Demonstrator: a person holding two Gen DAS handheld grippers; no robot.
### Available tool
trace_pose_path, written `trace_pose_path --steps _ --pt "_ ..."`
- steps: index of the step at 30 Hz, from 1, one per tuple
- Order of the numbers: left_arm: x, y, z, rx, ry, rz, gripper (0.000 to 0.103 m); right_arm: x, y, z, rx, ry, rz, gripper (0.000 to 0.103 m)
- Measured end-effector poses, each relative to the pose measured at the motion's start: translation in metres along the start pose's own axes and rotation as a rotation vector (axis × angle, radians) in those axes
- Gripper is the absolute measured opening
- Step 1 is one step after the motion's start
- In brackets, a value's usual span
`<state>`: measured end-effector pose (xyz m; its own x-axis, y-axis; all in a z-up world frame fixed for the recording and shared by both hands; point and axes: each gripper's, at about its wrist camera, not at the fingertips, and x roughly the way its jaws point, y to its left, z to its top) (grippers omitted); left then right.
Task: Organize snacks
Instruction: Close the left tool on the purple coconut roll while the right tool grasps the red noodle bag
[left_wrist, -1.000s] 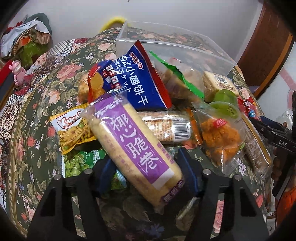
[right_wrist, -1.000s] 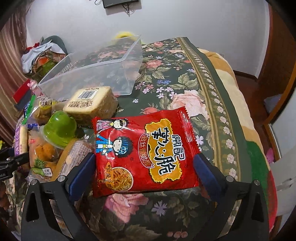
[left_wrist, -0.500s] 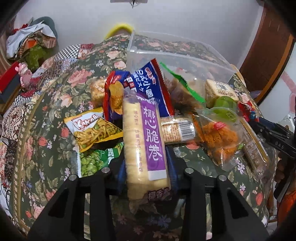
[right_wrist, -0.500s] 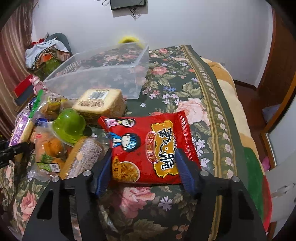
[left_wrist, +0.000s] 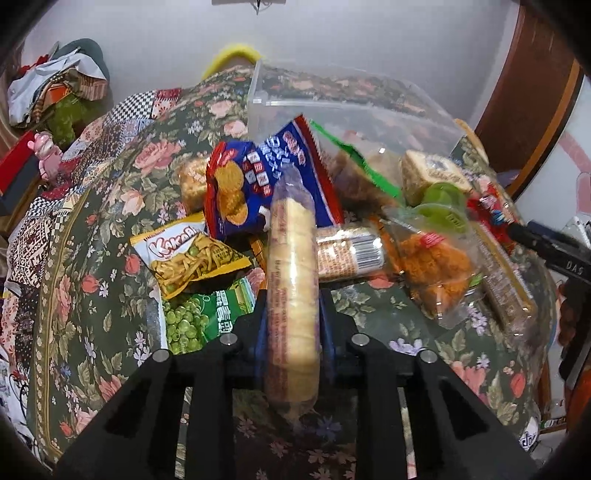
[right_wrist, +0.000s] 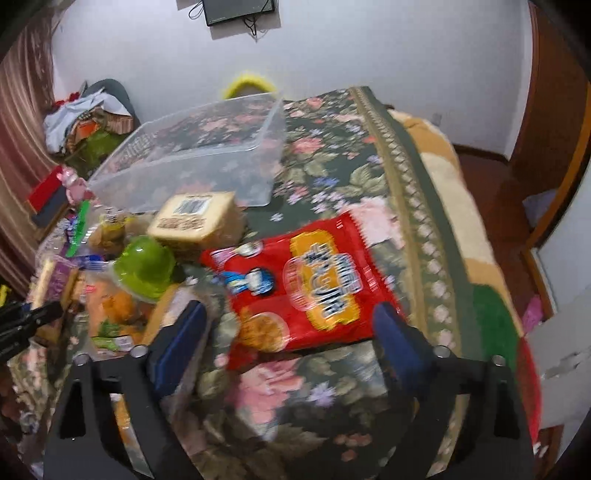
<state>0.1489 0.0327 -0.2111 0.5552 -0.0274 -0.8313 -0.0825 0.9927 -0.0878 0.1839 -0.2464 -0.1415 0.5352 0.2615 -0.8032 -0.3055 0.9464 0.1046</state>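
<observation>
My left gripper (left_wrist: 293, 310) is closing on a long pack of pale wafer rolls (left_wrist: 293, 266). Its blue pads press both sides, and the pack stands on edge, pointing away over the snack pile. In the right wrist view my right gripper (right_wrist: 288, 325) is opening, with a red noodle packet (right_wrist: 306, 288) lying askew on the flowered cloth between its jaws. The left pad is apart from the packet. A clear plastic box (right_wrist: 221, 173) stands empty behind the pile, also visible in the left wrist view as the clear plastic box (left_wrist: 332, 107).
The pile holds a blue biscuit bag (left_wrist: 266, 173), a yellow snack bag (left_wrist: 192, 254), a green pea bag (left_wrist: 199, 317), an orange snack in clear wrap (left_wrist: 432, 266), a green jelly cup (right_wrist: 144, 266) and a tan cake pack (right_wrist: 195, 218). The bed edge drops off at the right.
My left jaws closed onto the wafer roll pack, which turned from flat and slanted to on edge. My right jaws narrowed around the red packet, then widened; the packet now lies tilted.
</observation>
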Motion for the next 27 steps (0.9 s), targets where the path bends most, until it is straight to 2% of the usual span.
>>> trace_pose_path --steps 3,6,8,12,14,16,19,27 --pt "0.012 0.002 0.001 -0.013 0.031 0.003 0.042 0.014 -0.004 0.005 -0.027 0.031 -0.007 0.096" --pt "0.019 -0.001 0.003 -0.006 0.036 -0.002 0.05 0.03 -0.01 0.011 -0.021 0.06 0.038 0.103" --pt "0.023 -0.004 0.005 0.007 0.028 0.011 0.053 0.041 -0.011 0.015 -0.025 0.077 0.061 0.103" --pt "0.031 -0.005 0.008 0.01 0.022 0.02 0.053 0.052 -0.008 0.018 -0.045 0.066 0.054 0.103" --pt "0.031 -0.005 0.008 0.008 0.013 0.018 0.046 0.053 -0.004 0.016 -0.06 0.054 0.032 0.103" --pt "0.031 -0.004 0.007 0.013 0.005 0.016 0.045 0.052 0.0 0.013 -0.084 0.039 0.017 0.086" --pt "0.027 -0.003 0.005 0.024 -0.006 0.017 0.045 0.047 -0.001 0.011 -0.076 0.029 0.021 0.079" --pt "0.0 -0.002 0.007 0.032 -0.058 0.008 0.045 0.03 0.0 0.01 -0.045 0.018 0.027 0.078"
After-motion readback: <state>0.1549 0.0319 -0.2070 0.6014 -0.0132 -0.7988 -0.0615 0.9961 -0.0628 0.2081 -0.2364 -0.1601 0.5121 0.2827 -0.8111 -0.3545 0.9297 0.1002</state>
